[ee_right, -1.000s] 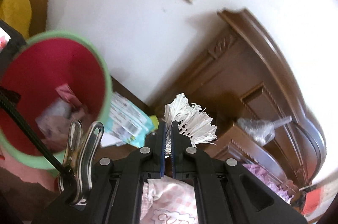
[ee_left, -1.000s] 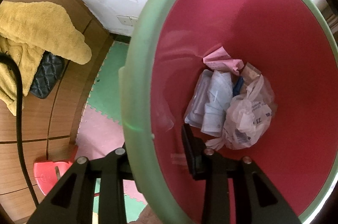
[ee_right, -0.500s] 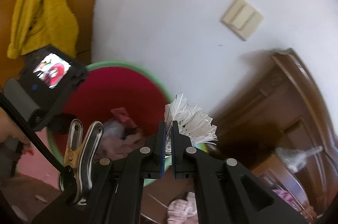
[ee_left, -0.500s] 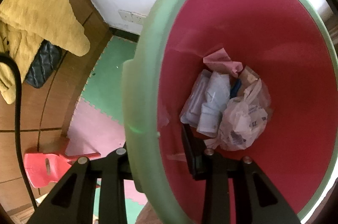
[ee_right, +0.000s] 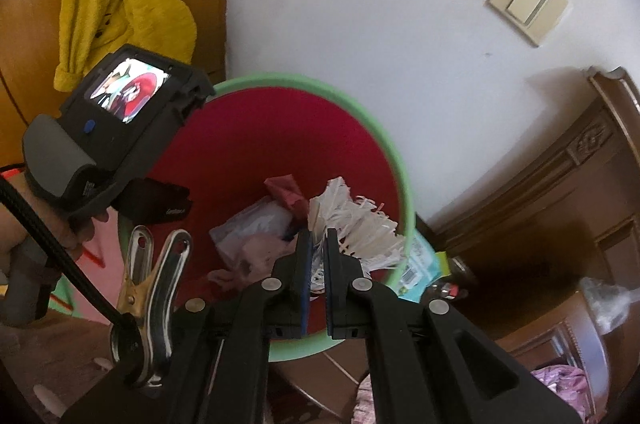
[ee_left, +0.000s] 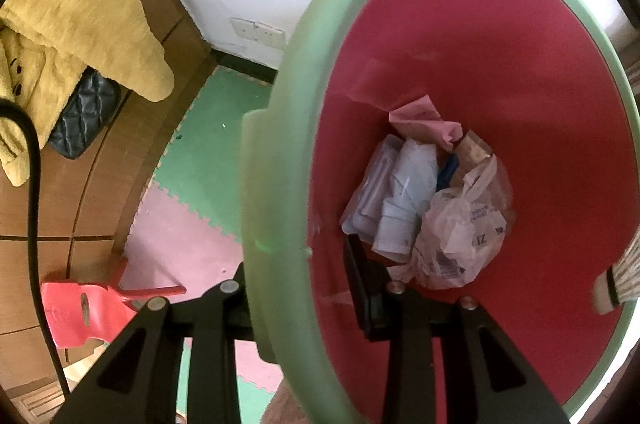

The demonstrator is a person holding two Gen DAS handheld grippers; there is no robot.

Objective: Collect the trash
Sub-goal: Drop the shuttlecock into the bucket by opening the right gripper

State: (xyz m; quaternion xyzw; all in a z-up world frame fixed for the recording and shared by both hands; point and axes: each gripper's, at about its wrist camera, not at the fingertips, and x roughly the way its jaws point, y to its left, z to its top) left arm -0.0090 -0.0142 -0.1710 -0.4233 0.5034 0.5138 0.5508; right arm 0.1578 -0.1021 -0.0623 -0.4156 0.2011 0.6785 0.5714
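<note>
Left wrist view: left gripper [ee_left: 296, 288] jaws clamped on the pale green rim of a waste bin [ee_left: 276, 128], one finger outside the wall, one inside against the red lining. Bin bottom holds a crumpled clear plastic bag [ee_left: 460, 236] with print, white folded wrappers [ee_left: 400, 192], a pink paper scrap [ee_left: 424, 124], and something blue and something tan between them. Beside the bin: green and pink foam floor mats [ee_left: 200, 152], a red plastic stool [ee_left: 88, 308], a yellow garment [ee_left: 80, 20] hung on a wooden door.

Right wrist view: right gripper [ee_right: 318, 248] jaws nearly closed, pinching a tuft of shredded white paper [ee_right: 356, 220]. Tuft sits over the bin's open mouth, above the trash inside. A teal printed packet [ee_right: 416, 260] lies just behind the bin's far rim.
</note>
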